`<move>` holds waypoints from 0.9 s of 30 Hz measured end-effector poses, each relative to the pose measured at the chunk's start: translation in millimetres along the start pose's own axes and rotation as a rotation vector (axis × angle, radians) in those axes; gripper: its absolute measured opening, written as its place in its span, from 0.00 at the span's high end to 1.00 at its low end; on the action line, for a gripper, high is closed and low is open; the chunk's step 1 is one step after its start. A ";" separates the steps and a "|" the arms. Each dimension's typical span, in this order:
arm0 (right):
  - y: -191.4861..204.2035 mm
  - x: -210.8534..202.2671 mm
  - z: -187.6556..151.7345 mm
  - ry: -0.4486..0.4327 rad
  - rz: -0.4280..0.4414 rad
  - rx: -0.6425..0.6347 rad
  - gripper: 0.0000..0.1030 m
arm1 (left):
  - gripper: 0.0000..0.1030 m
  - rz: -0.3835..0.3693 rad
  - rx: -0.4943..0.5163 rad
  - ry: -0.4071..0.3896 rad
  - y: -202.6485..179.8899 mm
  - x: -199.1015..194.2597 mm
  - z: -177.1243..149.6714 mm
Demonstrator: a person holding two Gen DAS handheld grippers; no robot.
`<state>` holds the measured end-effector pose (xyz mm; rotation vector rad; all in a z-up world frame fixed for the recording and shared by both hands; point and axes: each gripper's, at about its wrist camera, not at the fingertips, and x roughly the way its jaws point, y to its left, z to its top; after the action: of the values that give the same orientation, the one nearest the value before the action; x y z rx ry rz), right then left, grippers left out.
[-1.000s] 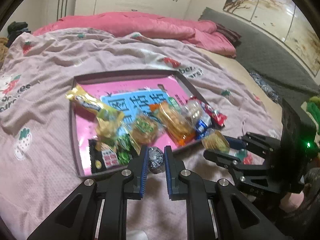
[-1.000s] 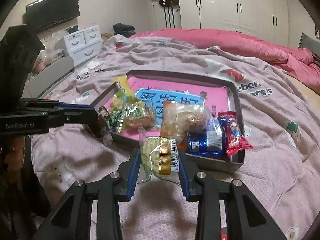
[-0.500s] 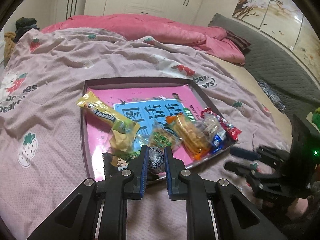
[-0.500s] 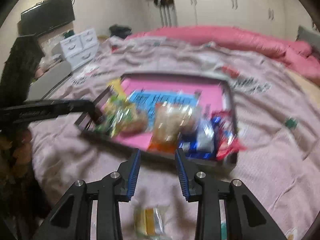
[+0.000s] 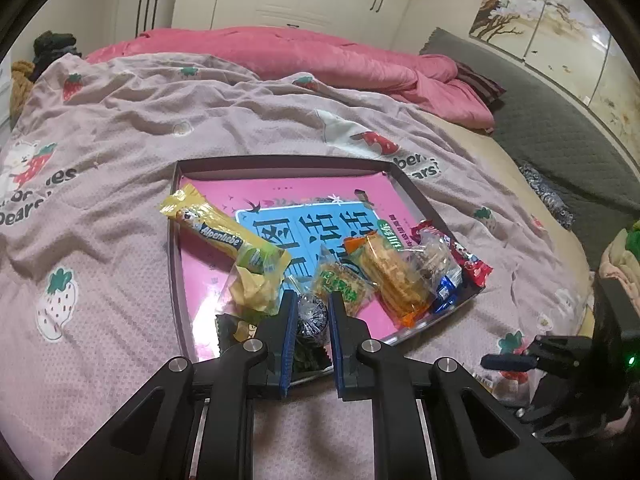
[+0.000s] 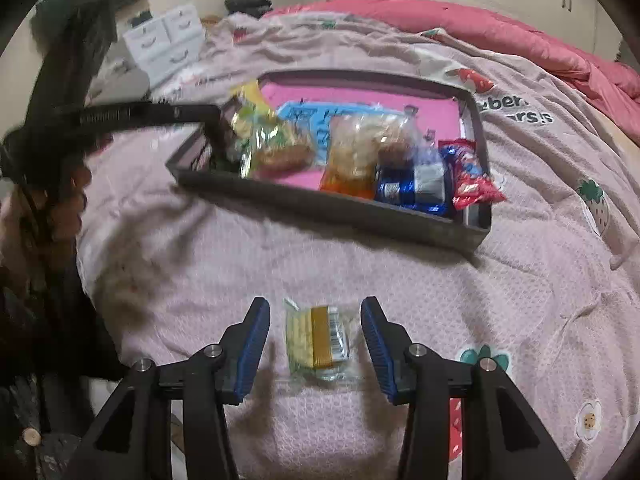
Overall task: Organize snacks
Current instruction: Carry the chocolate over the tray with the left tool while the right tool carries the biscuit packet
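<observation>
Two grippers: one per wrist view.
Left gripper (image 5: 312, 312): clamped on a silver foil snack (image 5: 311, 315), lower centre, over the tray's (image 5: 280, 160) near edge.
Right gripper (image 6: 316, 332): fingers spread wide, empty.
Yellow packet (image 6: 318, 338): on the blanket (image 6: 520, 280) between those fingers, lower centre.

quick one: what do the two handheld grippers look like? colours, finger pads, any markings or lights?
Both look alike. The left gripper and right gripper have matte black angular linkage frames with silver round pivot bolts, and each finger carries a ribbed blue pad. From the left wrist view, the right unit's black body shows a small green light. No cables or sleeves visible; any lettering is too blurred to read.
</observation>
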<state>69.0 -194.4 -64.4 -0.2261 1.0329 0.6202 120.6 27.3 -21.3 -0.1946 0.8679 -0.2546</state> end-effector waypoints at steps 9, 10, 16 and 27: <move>19.4 24.2 -6.9 0.097 -0.091 -0.114 0.64 | 0.85 -0.011 -0.006 -0.007 0.9 -1.4 2.5; 20.6 24.2 -6.9 0.095 -0.095 -0.120 0.66 | 0.85 -0.011 -0.008 -0.007 1.3 -1.3 2.7; 11.1 -0.1 1.6 -0.051 -0.096 -0.061 0.67 | 0.85 -0.019 -0.020 -0.011 2.9 -3.1 4.0; -14.6 -27.0 22.7 -0.258 -0.041 0.061 0.67 | 0.85 -0.026 -0.029 -0.047 0.5 -11.0 11.8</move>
<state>84.3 -206.0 -31.4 -0.1099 0.7956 0.5638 122.9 31.9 -6.1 -0.2376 0.8235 -0.2607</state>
